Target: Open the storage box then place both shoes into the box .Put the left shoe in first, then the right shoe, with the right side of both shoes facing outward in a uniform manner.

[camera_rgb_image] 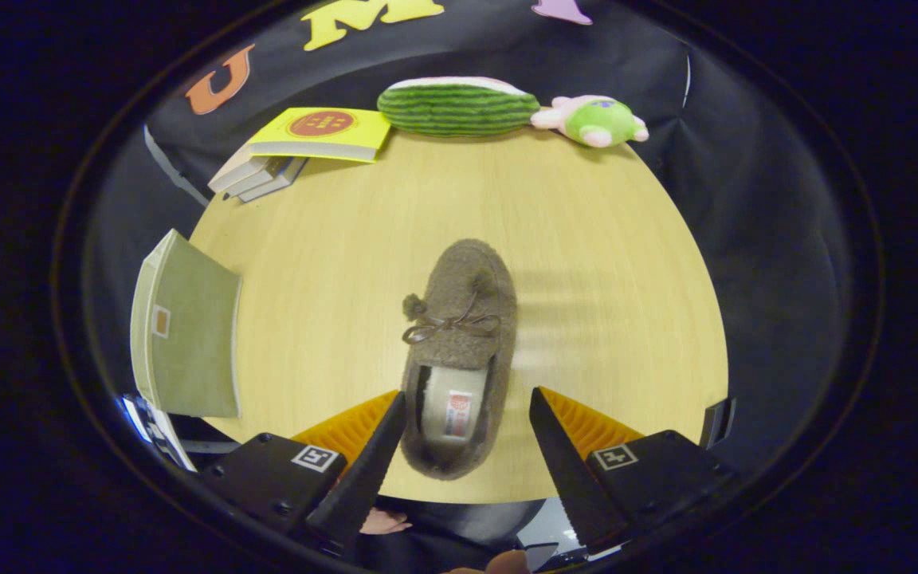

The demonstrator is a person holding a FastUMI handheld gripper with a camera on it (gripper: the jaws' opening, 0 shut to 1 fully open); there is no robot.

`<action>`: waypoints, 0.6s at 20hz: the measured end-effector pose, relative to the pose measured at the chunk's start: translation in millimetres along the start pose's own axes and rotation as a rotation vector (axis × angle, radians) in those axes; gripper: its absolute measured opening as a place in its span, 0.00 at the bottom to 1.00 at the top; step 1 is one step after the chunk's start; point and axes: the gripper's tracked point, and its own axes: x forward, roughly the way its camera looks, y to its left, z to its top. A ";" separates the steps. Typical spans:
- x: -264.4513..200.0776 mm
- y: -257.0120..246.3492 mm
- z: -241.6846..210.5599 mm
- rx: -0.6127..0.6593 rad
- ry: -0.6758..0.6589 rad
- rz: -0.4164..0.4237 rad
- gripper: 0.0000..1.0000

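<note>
The claw (467,430) is hanging spread wide around the heel of a brown fuzzy moccasin slipper (459,351), which is lying near the near edge of the light wooden desk (602,239), toe pointing away. It is looking light and soft; pinching the heel's side walls seems best.

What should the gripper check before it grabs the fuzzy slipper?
1. Fingers open: ok. The gripper is spread wide.
2. Heel between the fingers: ok. The fuzzy brown slipper with a bow has its heel end between them, toe pointing away.
3. Both fingers pressing on it: not ok. There is a clear gap on the right side; whether the left finger touches is unclear.
4. Space around the slipper on the round wooden table: ok.
5. Storage box open: cannot tell.
6. Left or right shoe: cannot tell.
</note>
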 end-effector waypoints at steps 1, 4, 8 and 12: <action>7.8 -4.6 -1.6 0.028 0.021 0.008 1.00; 25.7 -9.6 -4.4 0.067 0.078 0.036 1.00; 37.5 -15.8 -8.1 0.049 0.115 0.038 0.83; 42.0 -11.0 -8.8 0.044 0.110 0.056 0.46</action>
